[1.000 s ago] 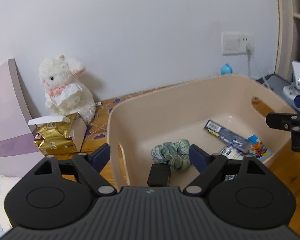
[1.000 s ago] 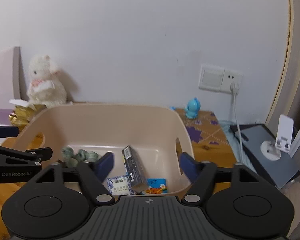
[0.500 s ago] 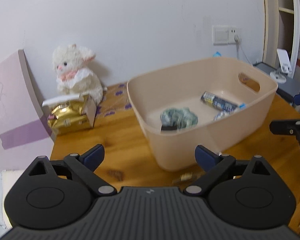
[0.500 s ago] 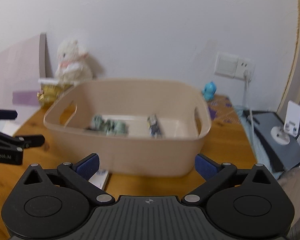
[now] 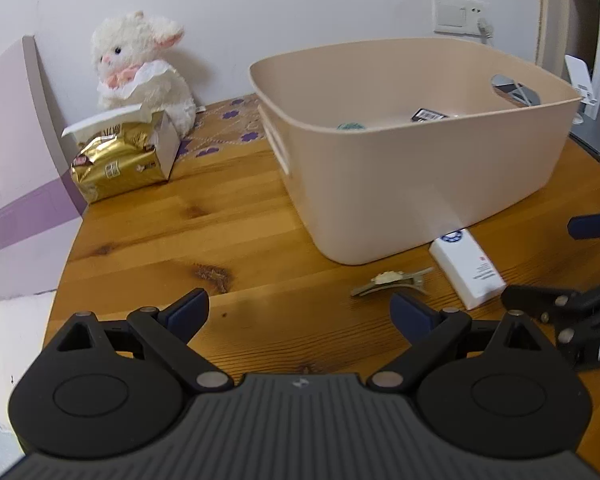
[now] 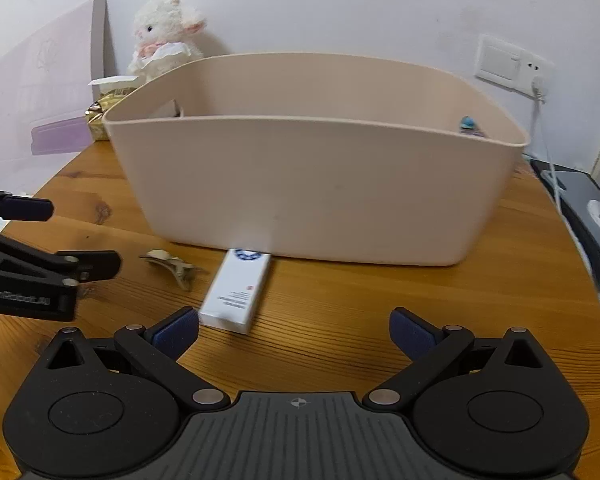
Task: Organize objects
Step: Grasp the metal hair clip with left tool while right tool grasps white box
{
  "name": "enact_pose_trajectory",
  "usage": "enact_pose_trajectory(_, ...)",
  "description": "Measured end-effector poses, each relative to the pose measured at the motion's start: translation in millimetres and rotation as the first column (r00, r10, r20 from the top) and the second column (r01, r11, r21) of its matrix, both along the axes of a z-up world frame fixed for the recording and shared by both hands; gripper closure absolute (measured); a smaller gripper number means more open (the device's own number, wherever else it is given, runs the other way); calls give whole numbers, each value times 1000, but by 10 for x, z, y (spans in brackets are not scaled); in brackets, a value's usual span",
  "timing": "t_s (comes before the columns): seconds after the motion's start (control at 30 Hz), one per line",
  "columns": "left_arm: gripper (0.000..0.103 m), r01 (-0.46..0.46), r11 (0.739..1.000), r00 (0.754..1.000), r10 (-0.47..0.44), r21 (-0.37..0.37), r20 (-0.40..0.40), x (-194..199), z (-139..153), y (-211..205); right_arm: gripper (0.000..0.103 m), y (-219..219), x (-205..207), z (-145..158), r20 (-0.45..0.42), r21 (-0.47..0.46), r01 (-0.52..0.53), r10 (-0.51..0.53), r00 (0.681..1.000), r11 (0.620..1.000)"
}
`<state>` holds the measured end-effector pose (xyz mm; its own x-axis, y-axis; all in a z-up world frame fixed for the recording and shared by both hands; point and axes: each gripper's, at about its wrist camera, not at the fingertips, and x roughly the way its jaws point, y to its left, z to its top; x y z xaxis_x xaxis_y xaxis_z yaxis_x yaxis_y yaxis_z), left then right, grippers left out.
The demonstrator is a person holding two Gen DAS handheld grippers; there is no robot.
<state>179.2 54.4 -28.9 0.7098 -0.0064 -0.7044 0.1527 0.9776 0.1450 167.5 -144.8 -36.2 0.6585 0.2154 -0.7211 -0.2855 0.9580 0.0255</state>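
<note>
Table [image 6: 340,320] is bearing a beige bin [image 6: 312,188]; white box [image 6: 238,290] and hair clip [image 6: 170,266] are lying before it. Left gripper [image 5: 300,312] and right gripper [image 6: 294,330] are hovering wide open, gripping nothing.

On the worktop [image 5: 228,236] we see the bin [image 6: 312,188] with a carton [image 6: 236,292] touching its front wall, a hair clip [image 6: 170,266] just left of it, and the plush lamb [image 5: 140,68] behind a foil bag [image 5: 116,164] far left.

Bare table [image 6: 340,320] before the right gripper [image 6: 294,330] — bin [image 6: 320,192] walls off beyond.
</note>
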Motion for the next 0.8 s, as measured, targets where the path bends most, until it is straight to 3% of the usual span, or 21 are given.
enact_pose_trajectory(0.27, 5, -59, 998, 998, 58, -35, -25, 143, -142, 180, 0, 170, 153, -187, 16, -14, 18, -18, 1000, 1000)
enact_pose_trajectory(0.37, 5, -71, 994, 997, 69, -82, -30, 159, -134, 220, 1, 145, 226, -277, 24, -36, 39, -38, 999, 999)
enact_pose_trajectory(0.5, 5, -51, 990, 998, 46, -135, -36, 160, -125, 159, 2, -6, 294, -331, 30, -23, 73, -72, 997, 997)
enact_pose_trajectory(0.8, 5, 12, 989, 998, -21, -147, -58, 213, -231, -208, 4, -299, 310, -338, 29, -22, 98, -97, 995, 995)
